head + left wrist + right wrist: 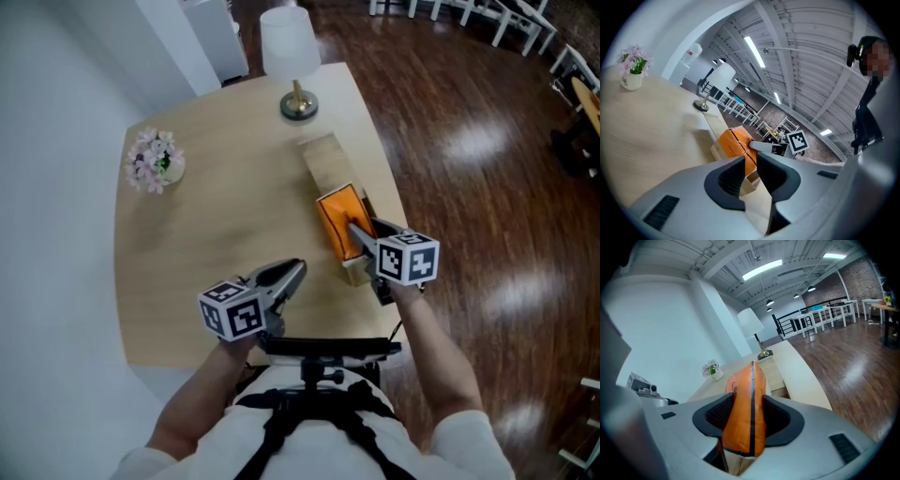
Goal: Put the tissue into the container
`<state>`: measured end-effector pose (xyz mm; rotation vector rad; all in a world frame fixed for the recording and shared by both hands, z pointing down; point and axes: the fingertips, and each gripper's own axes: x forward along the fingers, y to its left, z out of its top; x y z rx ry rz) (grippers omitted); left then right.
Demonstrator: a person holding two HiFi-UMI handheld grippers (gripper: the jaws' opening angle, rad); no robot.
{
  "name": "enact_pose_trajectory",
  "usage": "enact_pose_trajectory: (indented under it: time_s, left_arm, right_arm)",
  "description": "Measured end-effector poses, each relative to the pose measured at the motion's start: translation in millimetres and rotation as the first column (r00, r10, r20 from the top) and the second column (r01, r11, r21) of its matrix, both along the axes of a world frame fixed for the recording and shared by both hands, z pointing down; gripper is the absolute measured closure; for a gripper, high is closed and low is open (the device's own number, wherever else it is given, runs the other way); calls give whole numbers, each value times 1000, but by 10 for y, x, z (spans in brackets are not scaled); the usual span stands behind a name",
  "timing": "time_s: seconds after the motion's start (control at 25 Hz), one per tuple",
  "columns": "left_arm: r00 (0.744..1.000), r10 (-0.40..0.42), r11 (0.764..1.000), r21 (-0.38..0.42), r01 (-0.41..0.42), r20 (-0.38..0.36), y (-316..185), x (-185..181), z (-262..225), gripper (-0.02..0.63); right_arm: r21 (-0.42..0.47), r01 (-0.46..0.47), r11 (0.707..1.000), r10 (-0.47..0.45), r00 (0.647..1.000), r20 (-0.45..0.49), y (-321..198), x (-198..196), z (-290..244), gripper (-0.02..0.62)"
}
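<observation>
right gripper [360, 231]: jaws partway apart, clamped on the orange tissue pack [337, 214] | tissue pack: on edge at the near end of the wooden box [323, 159] | left gripper [292, 272]: jaws nearly together, empty, left of the box's near end | lamp [291, 56]: past the box's far end

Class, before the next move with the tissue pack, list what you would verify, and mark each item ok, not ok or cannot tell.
1. Right gripper grips the tissue pack: ok, its jaws are closed on the pack's sides.
2. Pack over the container: ok, it hangs at the near end.
3. Room inside the container: cannot tell, the pack hides most of the opening.
4. Left gripper out of the way: ok, nothing between its jaws, and it is left of the container.
5. Lamp and flowers clear: ok, both stand away from the pack.
</observation>
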<state>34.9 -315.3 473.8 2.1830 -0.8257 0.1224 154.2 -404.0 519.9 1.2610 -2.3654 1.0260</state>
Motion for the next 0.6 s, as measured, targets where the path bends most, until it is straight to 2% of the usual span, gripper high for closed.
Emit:
enact_pose_trajectory:
  time_s: [0.24, 0.6]
  left_arm:
    - [1000, -4, 1000, -15, 4, 6, 17, -18, 32, 537]
    - [1000, -5, 1000, -23, 5, 9, 41, -21, 63, 537]
  right_arm:
    - [-15, -40, 999, 40, 999, -26, 3, 276, 87, 400]
    - [-31, -43, 999, 42, 999, -30, 52, 326, 192, 402]
